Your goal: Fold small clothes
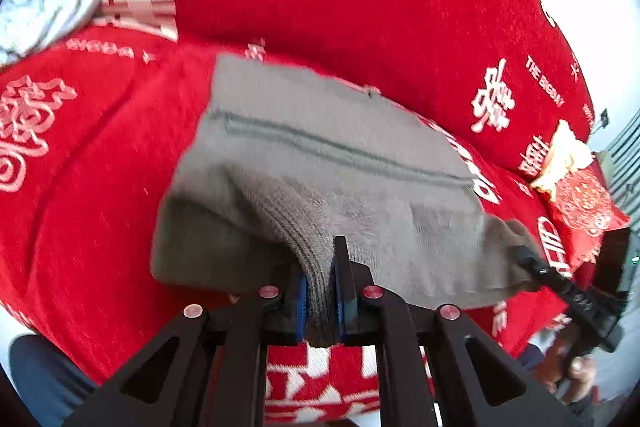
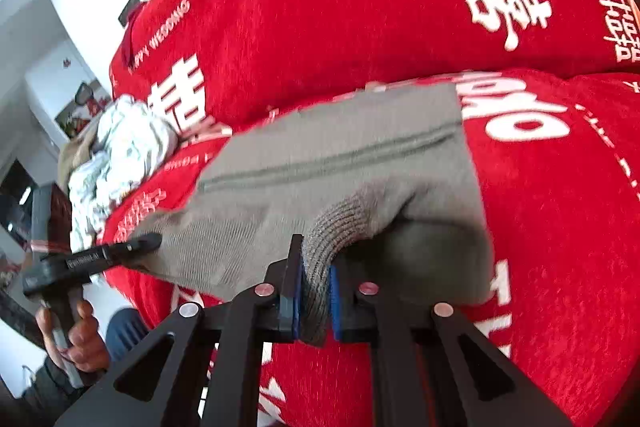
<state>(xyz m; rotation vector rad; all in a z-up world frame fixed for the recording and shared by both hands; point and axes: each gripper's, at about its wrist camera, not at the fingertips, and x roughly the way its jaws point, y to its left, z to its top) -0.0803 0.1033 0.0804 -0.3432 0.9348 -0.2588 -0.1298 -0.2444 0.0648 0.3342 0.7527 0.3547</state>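
A small grey knitted garment (image 1: 320, 155) (image 2: 340, 163) with a stitched seam across it lies on a red cover, its near edge raised. In the left wrist view my left gripper (image 1: 320, 261) is shut on the ribbed hem at the garment's near left part. In the right wrist view my right gripper (image 2: 316, 259) is shut on the ribbed hem at the near right part. Each view shows the other gripper pinching the same edge: the right gripper (image 1: 526, 261) at the far right corner, the left gripper (image 2: 146, 241) at the left corner. The hem sags between the two grips.
The red cover (image 1: 360, 7) (image 2: 380, 7) with white characters drapes a seat and its backrest. A crumpled white patterned cloth (image 1: 44, 3) (image 2: 120, 147) lies left of the garment. A red and gold cushion (image 1: 576, 195) sits at the right. A hand (image 2: 80, 339) holds the left tool.
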